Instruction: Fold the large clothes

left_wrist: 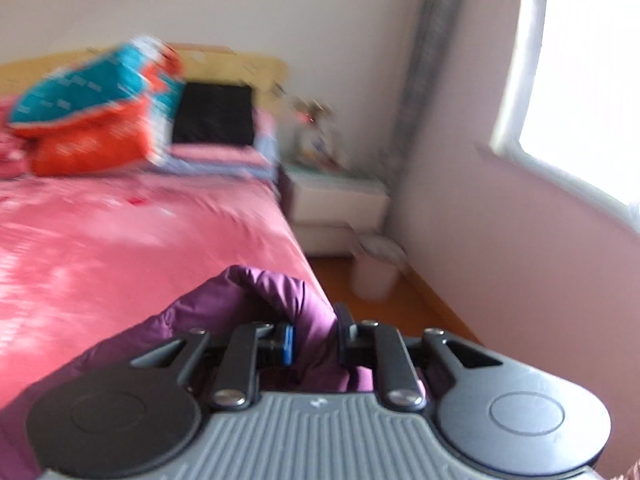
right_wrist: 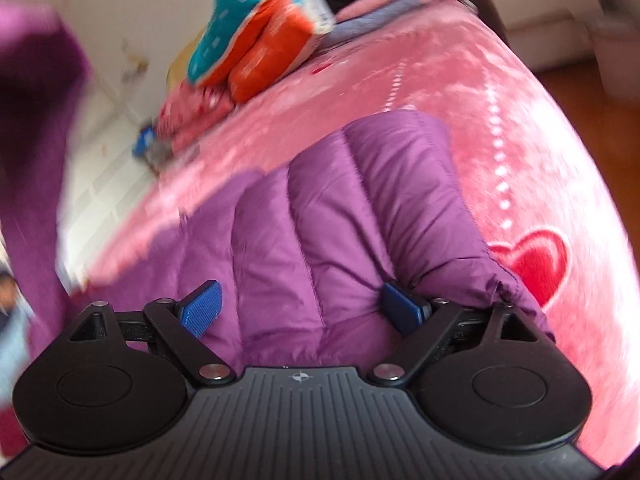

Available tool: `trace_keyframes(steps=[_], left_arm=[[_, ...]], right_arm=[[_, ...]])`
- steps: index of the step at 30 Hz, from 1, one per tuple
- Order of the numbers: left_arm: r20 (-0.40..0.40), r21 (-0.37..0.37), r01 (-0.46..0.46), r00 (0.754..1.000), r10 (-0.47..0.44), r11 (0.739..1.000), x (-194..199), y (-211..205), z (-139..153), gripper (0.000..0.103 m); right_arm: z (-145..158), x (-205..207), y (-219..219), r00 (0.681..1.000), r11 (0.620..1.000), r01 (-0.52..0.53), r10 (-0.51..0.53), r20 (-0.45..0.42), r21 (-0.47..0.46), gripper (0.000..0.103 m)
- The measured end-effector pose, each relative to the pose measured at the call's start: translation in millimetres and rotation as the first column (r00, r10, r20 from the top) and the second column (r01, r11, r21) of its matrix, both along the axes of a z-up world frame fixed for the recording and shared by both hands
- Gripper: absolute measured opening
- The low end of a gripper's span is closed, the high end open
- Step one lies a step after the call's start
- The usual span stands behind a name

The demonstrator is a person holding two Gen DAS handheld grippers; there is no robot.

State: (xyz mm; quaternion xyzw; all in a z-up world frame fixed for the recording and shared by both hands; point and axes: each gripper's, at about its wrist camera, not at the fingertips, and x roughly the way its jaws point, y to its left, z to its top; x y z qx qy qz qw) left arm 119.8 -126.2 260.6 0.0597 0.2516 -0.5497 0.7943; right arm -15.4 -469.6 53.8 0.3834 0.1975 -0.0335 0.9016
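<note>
The left claw [left_wrist: 314, 338] was clamped on a bunched fold of the purple puffer jacket [left_wrist: 256, 300], the cloth pinched between its blue pads and lifted off the pink bedspread [left_wrist: 140, 232]. At about ten o'clock in that view lay orange and teal pillows [left_wrist: 92, 120], with a black folded item [left_wrist: 214, 114] on a stack of bedding beside them; a white nightstand [left_wrist: 340, 200] stood at one o'clock.

The right claw [right_wrist: 308, 312] stood wide open, its pads on either side of the jacket [right_wrist: 328, 216], not pressing it. The quilted jacket stretched toward twelve o'clock across the bedspread [right_wrist: 440, 80]. A red heart [right_wrist: 536, 264] showed at three o'clock.
</note>
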Motion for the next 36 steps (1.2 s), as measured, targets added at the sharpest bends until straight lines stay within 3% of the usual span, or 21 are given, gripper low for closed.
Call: trace_keyframes(steps=[4,8,11,13,15,17,20,23,26,30,33,36], left_arm=[[-0.056,0.066,0.066,0.997,-0.062,0.996,3.6,-32.7,-42.5,0.023],[-0.139,0.036,0.045,0.99,-0.04,0.998,20.8,-35.0,-74.0,0.038],[-0.165,-0.003,0.003,0.986,-0.003,1.0,24.2,-24.2,-79.2,0.052],[-0.144,-0.033,-0.016,0.99,0.011,0.999,21.9,-15.2,-72.2,0.071],[-0.122,-0.066,-0.023,0.992,0.015,0.998,16.4,-1.4,-61.1,0.079],[-0.096,-0.089,-0.04,0.995,0.032,0.995,12.8,10.5,-46.5,0.08],[-0.052,-0.118,-0.084,0.996,0.079,0.989,2.3,40.1,-32.1,0.084],[-0.04,-0.125,-0.191,0.982,0.187,0.974,-1.4,74.9,-41.2,0.086],[-0.128,-0.125,-0.334,0.939,0.318,0.934,2.3,108.1,-76.5,0.084],[-0.189,-0.092,-0.501,0.857,0.479,0.86,6.3,137.3,-129.1,0.076],[-0.198,-0.068,-0.599,0.792,0.578,0.798,13.6,158.2,-150.4,0.074],[-0.201,-0.02,-0.672,0.727,0.656,0.74,29.0,179.9,-162.8,0.059]], right_arm=[[-8.1,-14.1,-21.3,0.995,0.977,0.038,-0.055,0.079,0.21,0.103],[-20.2,-19.4,-35.6,0.988,0.936,0.014,-0.067,0.137,0.352,0.103],[-23.3,-23.1,-36.9,0.984,0.924,0.005,-0.073,0.163,0.382,0.103],[-24.7,-25.6,-36.6,0.979,0.912,0.005,-0.089,0.185,0.41,0.103],[-26.2,-27.4,-39.4,0.973,0.897,0.007,-0.108,0.205,0.441,0.103],[-27.2,-29.7,-40.9,0.969,0.893,0.009,-0.119,0.217,0.45,0.103],[-16.9,-40.7,-45.2,0.964,0.916,0.021,-0.125,0.236,0.401,0.103],[-7.0,-42.6,-41.0,0.958,0.939,0.007,-0.105,0.268,0.344,0.103],[-2.6,-38.5,-34.2,0.965,0.959,0.008,-0.081,0.249,0.282,0.103],[-4.7,-35.2,-29.7,0.973,0.974,0.02,-0.07,0.218,0.226,0.103],[-6.3,-31.7,-26.7,0.977,0.98,0.03,-0.07,0.201,0.196,0.103],[-7.1,-28.9,-23.5,0.979,0.984,0.04,-0.073,0.19,0.171,0.103]])
